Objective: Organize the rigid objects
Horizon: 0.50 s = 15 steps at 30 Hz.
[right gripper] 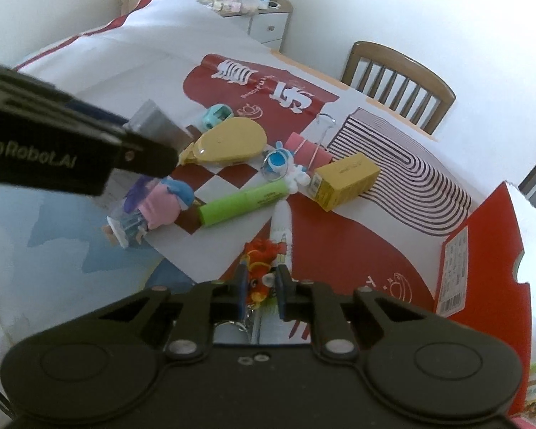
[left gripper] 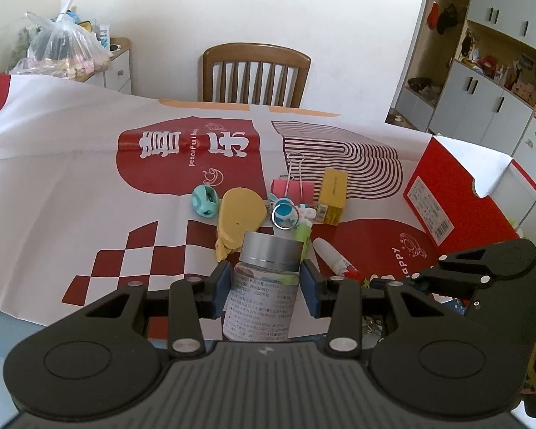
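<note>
My left gripper is shut on a clear jar with a silver lid and a printed label, held upright over the near table edge. In the right wrist view the left gripper crosses from the left, with the jar's lid at its tip. My right gripper is shut on a small red toy figure with a key ring, at the near edge of the red-and-white cloth. Beyond lie a green tube, a white glue stick and a yellow box.
Also on the cloth are a yellow flat case, a teal round gadget, a pink binder clip, a blue-white keychain figure and a doll in pink. An open red box stands right. A wooden chair stands behind the table.
</note>
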### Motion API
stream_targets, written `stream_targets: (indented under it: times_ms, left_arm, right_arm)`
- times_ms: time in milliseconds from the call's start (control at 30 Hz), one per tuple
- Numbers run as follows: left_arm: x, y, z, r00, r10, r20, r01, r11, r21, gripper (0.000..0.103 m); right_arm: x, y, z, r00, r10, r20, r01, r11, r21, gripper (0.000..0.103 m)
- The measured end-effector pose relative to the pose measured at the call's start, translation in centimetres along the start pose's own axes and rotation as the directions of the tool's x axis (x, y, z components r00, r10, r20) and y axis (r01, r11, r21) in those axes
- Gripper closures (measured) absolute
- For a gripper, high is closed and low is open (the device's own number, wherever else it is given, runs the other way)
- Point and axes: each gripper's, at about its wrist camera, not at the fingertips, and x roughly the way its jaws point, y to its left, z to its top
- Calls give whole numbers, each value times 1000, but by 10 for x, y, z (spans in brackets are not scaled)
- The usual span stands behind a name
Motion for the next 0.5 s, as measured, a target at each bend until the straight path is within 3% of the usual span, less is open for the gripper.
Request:
stream_targets:
  times_ms: [133, 200, 500]
  left_arm:
    - [-1, 1, -1, 1000, 3, 1, -3, 1000, -9, 62]
    - [-3, 2, -1, 1000, 1, 3, -1, 1000, -12, 62]
    - [-12, -10, 10, 999, -35, 24, 35, 999, -1, 62]
  right_arm:
    - [-5, -2, -1, 1000, -2, 17, 2, 1000, 8, 89]
    - [-12, -5, 2, 999, 4, 36, -5, 1000, 31, 95]
    - [-55, -26, 9, 996, 15, 91, -24, 995, 98, 102]
